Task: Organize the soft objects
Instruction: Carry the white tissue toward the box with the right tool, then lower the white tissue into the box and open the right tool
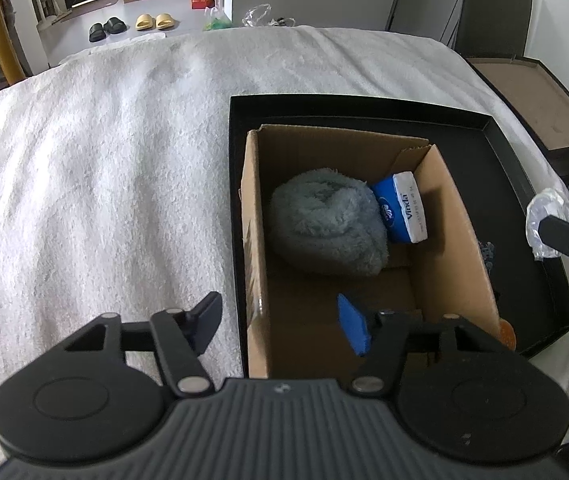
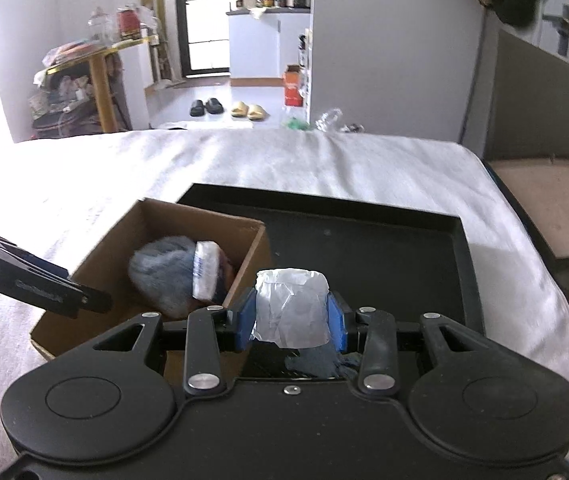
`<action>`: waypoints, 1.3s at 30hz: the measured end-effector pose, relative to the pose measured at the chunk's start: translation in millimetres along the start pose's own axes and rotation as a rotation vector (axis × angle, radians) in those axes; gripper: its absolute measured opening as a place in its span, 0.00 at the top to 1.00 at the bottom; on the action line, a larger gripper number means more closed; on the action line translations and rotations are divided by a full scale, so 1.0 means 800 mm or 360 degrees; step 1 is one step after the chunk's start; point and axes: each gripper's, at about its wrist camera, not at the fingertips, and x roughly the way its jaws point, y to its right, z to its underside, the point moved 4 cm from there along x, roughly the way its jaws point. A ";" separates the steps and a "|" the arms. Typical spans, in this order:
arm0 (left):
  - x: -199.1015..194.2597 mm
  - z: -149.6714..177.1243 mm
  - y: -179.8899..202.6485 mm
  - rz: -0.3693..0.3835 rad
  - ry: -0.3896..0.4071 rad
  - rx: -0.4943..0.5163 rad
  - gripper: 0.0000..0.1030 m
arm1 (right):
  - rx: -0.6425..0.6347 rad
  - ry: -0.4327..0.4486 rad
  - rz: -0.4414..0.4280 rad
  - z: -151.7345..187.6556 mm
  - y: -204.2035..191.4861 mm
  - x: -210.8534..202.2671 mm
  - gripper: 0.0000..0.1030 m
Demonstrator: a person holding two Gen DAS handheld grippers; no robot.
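right tool (image 2: 291, 322) grips white packet (image 2: 291, 308); left tool (image 1: 280, 326) empty

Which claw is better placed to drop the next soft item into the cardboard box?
Right. The right claw is already shut on a white wrapped bundle over the black tray, beside the cardboard box. The left claw is empty over the box's near wall.

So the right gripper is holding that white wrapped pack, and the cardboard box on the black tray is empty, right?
Not quite. The right gripper does hold the white pack, and the box sits on the black tray, but the box is not empty: the left wrist view shows a grey towel and a blue tissue pack in it.
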 end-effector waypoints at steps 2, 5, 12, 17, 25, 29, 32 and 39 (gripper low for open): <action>0.000 0.001 -0.002 0.0001 0.0006 -0.0002 0.45 | -0.0018 0.0020 -0.0022 -0.004 -0.007 -0.001 0.64; 0.002 0.004 -0.004 0.0003 -0.0006 -0.0002 0.51 | -0.0058 0.0054 -0.0056 -0.012 -0.021 -0.006 0.64; 0.005 0.009 -0.011 0.0051 -0.0022 -0.0023 0.67 | -0.0111 0.0077 -0.0122 -0.026 -0.046 -0.009 0.64; 0.010 0.014 -0.019 0.0089 -0.0040 -0.0052 0.80 | -0.0138 0.0043 -0.0174 -0.028 -0.067 0.001 0.64; 0.015 0.020 -0.030 0.0141 -0.0037 -0.0078 0.86 | -0.0109 -0.0034 -0.0237 -0.025 -0.096 0.021 0.64; 0.015 0.020 -0.033 0.0162 -0.0037 -0.0073 0.86 | -0.0077 -0.0064 -0.0280 -0.023 -0.108 0.030 0.64; 0.016 0.020 -0.034 0.0171 -0.0038 -0.0072 0.86 | -0.0052 -0.0083 -0.0300 -0.022 -0.114 0.036 0.63; 0.016 0.020 -0.038 0.0200 -0.0051 -0.0096 0.85 | 0.0007 -0.0097 -0.0356 -0.030 -0.128 0.047 0.63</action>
